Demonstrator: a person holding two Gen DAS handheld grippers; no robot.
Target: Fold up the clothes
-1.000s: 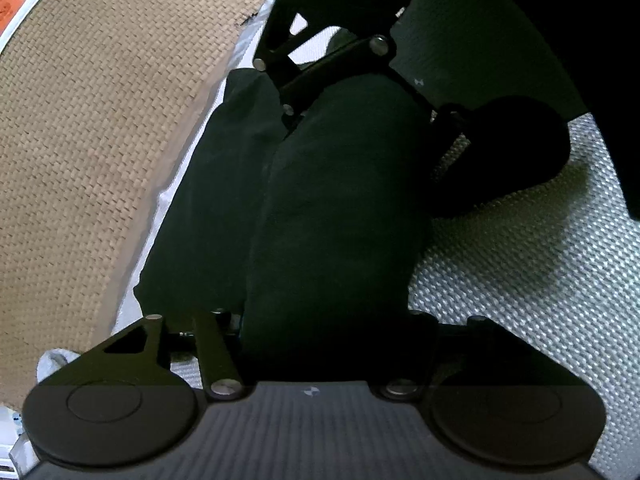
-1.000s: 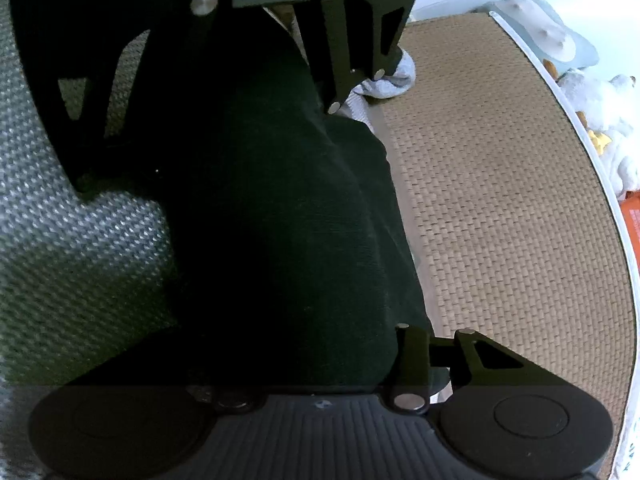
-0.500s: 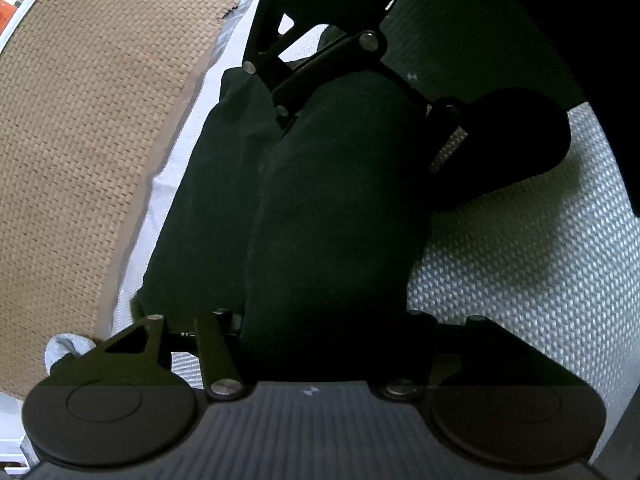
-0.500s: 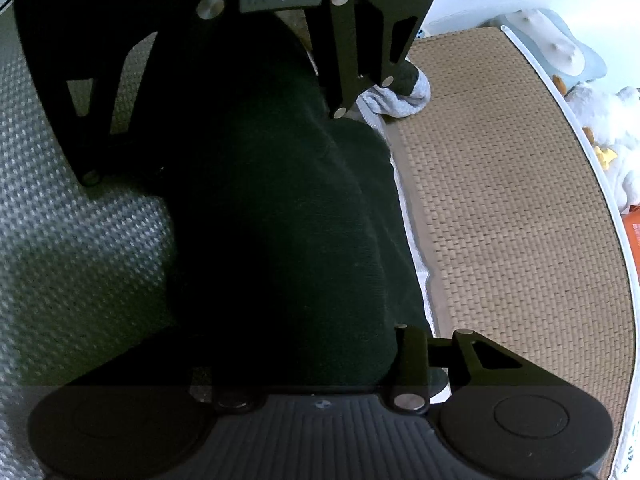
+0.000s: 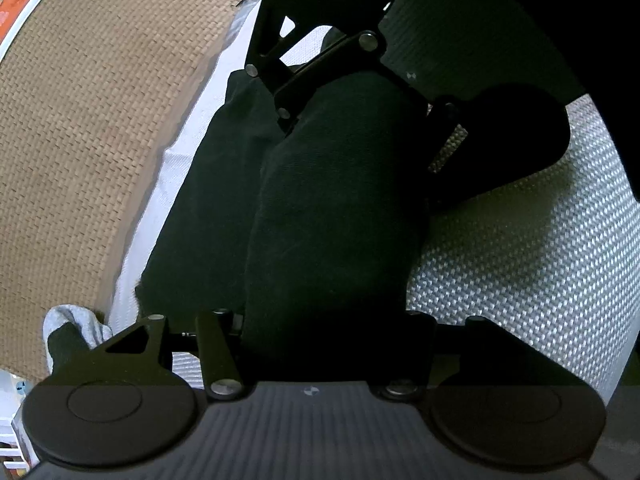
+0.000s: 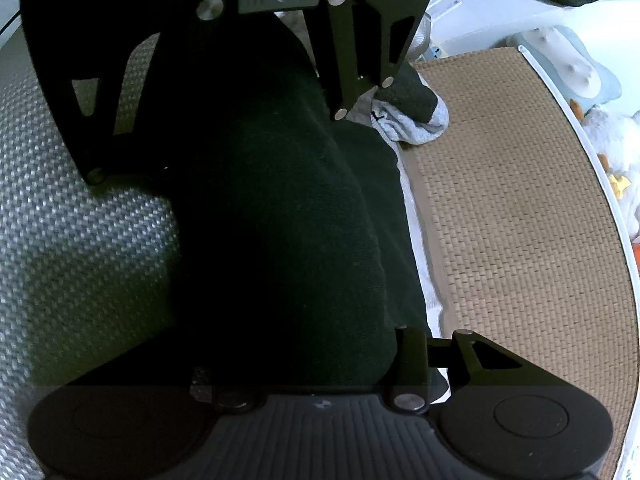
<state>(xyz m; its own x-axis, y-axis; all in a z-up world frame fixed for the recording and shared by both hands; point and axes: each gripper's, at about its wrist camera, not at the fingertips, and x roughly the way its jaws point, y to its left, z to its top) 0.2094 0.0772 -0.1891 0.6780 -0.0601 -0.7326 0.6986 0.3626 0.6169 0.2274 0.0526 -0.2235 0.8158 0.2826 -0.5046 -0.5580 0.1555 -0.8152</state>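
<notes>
Dark cloth lies in a long roll on the grey mat, stretched between our grippers. Left gripper and right gripper each clamp one end; a sock sits beside.

Both wrist cameras sit low and close, facing each other along the dark garment, which they share.
</notes>
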